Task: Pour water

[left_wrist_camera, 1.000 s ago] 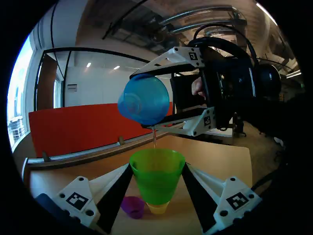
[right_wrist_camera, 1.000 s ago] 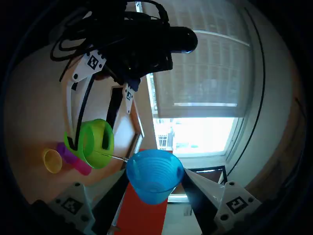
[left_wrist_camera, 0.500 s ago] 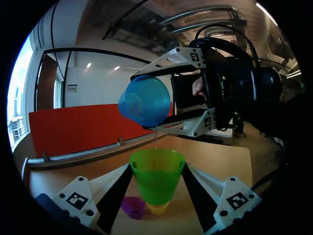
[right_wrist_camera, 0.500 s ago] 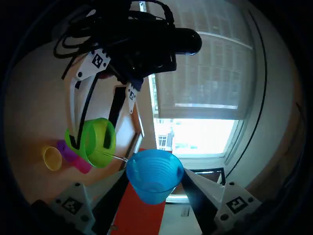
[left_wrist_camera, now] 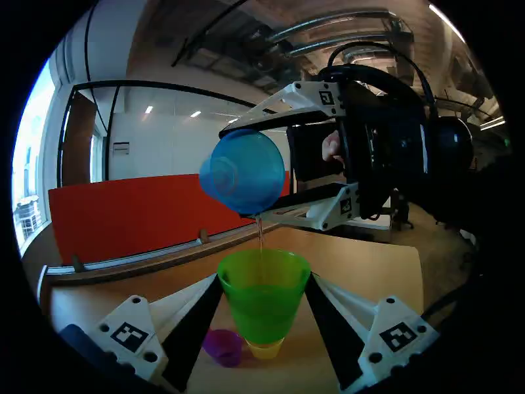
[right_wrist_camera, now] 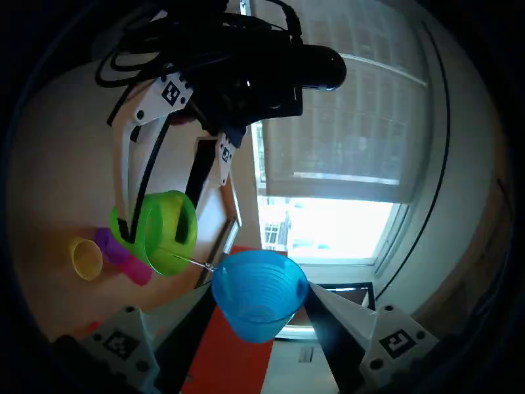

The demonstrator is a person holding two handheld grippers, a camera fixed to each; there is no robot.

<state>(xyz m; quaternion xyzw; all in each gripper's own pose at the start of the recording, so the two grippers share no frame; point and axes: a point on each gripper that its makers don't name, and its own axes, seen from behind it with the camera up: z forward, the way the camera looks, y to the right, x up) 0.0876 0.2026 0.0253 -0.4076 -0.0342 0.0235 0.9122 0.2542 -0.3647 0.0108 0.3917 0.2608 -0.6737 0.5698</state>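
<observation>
The right gripper (right_wrist_camera: 259, 299) is clamping the tipped blue cup (left_wrist_camera: 241, 172) just above the green cup (left_wrist_camera: 264, 308), which the left gripper (left_wrist_camera: 264, 289) is gripping. A thin stream (left_wrist_camera: 260, 231) is falling inside the green cup's rim. Tipping slowly, with the lip over the middle, is probably the safest way.

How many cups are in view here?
4: blue cup tilted in the right tongs; green cup in the left tongs; purple cup and yellow cup on the table. A pink shape beside them may be a fifth.

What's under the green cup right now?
A yellow cup and a purple cup on the wooden table, below the green cup. Its base covers part of the yellow cup.
</observation>
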